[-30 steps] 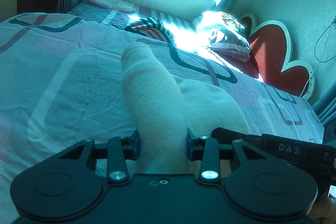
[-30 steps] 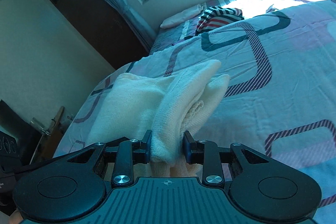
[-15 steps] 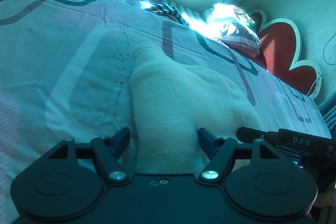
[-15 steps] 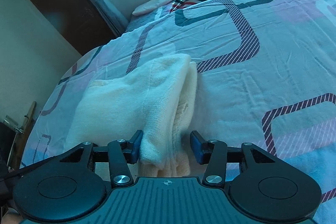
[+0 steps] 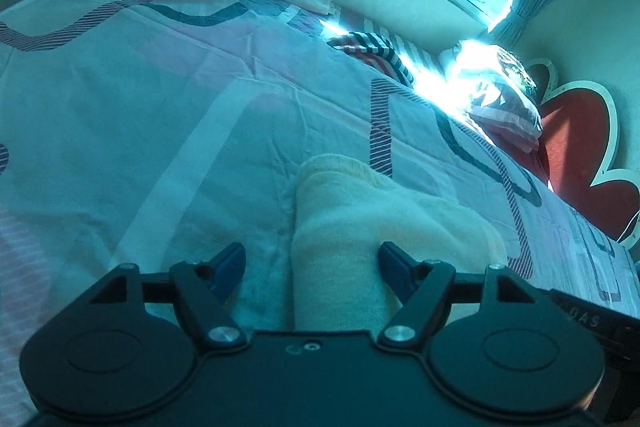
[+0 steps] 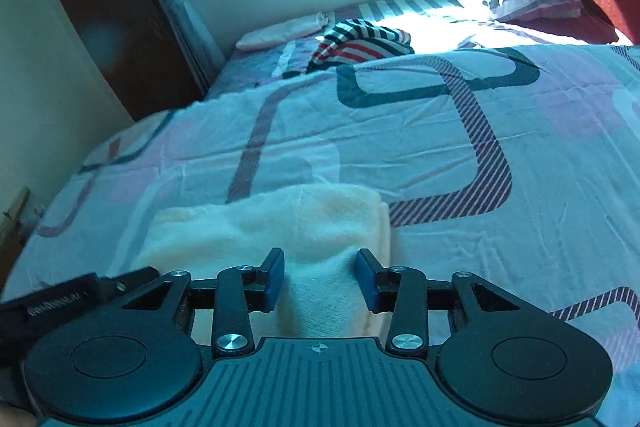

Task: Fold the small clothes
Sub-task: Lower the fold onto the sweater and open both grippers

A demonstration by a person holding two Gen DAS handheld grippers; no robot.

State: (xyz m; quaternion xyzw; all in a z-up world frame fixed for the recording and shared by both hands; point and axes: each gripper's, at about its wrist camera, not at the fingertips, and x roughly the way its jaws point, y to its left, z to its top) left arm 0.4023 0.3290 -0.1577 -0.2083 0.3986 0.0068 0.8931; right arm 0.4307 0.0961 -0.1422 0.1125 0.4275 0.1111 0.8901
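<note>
My left claw (image 5: 312,261) stands wide, its jaws having just opened clear of the cream knit garment (image 5: 360,211) that runs between them onto the bed (image 5: 160,107). My right claw (image 6: 320,277) has just narrowed; its pads flank the same cloth, though I cannot tell whether they press it. The garment lies folded directly ahead of both claws. I judge it light, soft, limp and non-slippery; it is best taken at a doubled edge or corner.

Each claw, the left claw (image 5: 312,259) and the right claw (image 6: 320,277), is matte black plastic with blue fingertips (image 6: 274,277), silver screws (image 6: 234,341) behind them, and round raised discs (image 6: 108,355) outside the screws.
</note>
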